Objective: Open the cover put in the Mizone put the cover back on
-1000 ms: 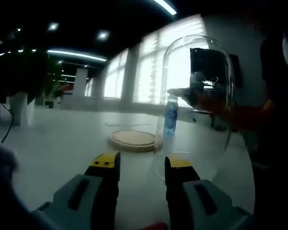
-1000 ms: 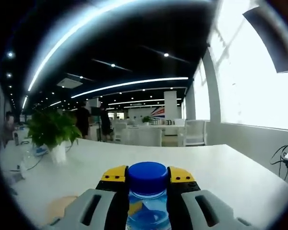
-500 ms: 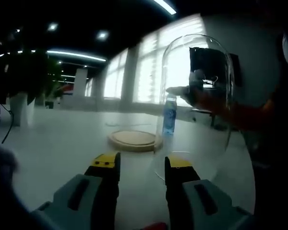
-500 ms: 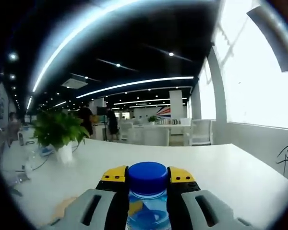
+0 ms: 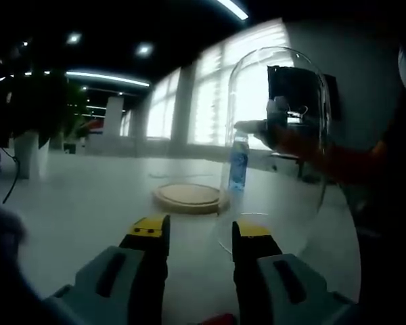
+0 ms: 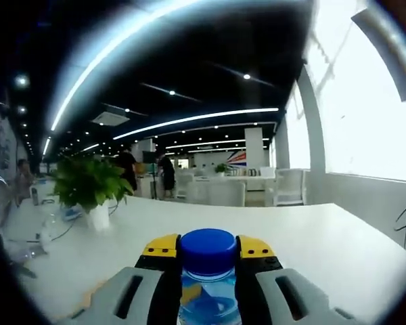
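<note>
In the left gripper view the clear glass dome cover (image 5: 279,101) stands on the white table, just beyond my right-hand jaw. To its left lies the round wooden base (image 5: 188,198). My left gripper (image 5: 199,229) hovers low over the table, open, with nothing between its yellow-tipped jaws. The right gripper (image 5: 274,127) reaches in from the right and holds the blue Mizone bottle (image 5: 238,162) upright by its top, near the base's right edge, seen through the glass. In the right gripper view my right gripper (image 6: 208,245) is shut on the bottle (image 6: 208,298), just under its blue cap.
A person's dark sleeve (image 5: 386,203) fills the right side of the left gripper view. A potted plant (image 6: 89,189) stands on the long white table (image 6: 311,250), with cables beside it. People stand far back in the office. Bright windows (image 6: 372,115) line the right wall.
The right gripper view has swung slightly, so the plant sits further right in it. The bottle has edged a little up and left by the base. My left gripper has stayed put.
</note>
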Demonstrator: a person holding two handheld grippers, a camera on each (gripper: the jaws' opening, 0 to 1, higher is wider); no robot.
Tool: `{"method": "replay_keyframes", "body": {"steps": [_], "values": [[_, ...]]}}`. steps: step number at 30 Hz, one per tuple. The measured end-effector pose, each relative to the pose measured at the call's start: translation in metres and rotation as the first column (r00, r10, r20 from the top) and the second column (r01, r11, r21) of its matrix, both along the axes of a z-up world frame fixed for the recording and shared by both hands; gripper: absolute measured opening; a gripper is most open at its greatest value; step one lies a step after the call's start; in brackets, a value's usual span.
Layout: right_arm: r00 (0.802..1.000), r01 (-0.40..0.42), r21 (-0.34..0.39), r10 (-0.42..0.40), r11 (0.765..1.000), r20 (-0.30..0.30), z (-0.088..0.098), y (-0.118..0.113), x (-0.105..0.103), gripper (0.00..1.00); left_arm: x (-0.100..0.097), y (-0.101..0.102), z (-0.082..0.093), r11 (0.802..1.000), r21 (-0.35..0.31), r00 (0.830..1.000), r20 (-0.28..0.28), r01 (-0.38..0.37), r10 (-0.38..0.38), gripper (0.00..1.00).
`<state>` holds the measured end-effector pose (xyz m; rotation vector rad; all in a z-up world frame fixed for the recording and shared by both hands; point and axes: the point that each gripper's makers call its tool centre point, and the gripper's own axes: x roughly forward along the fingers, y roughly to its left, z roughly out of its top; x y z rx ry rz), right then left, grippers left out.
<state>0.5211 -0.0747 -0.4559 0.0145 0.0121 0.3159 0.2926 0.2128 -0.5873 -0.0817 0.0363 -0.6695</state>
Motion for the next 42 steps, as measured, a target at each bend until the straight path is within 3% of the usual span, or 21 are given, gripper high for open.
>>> {"method": "replay_keyframes", "body": {"steps": [27,42], "values": [[0.998,-0.06,0.006,0.06,0.998,0.003,0.001,0.018,-0.005,0.23,-0.001,-0.001,-0.001,1.0,0.01,1.0,-0.003,0.003,-0.003,0.3],[0.996,-0.085,0.015,0.084,0.996,0.038,-0.002,0.023,-0.01,0.27,0.0,0.0,-0.002,1.0,0.016,1.0,-0.005,-0.001,0.001,0.3]]}}
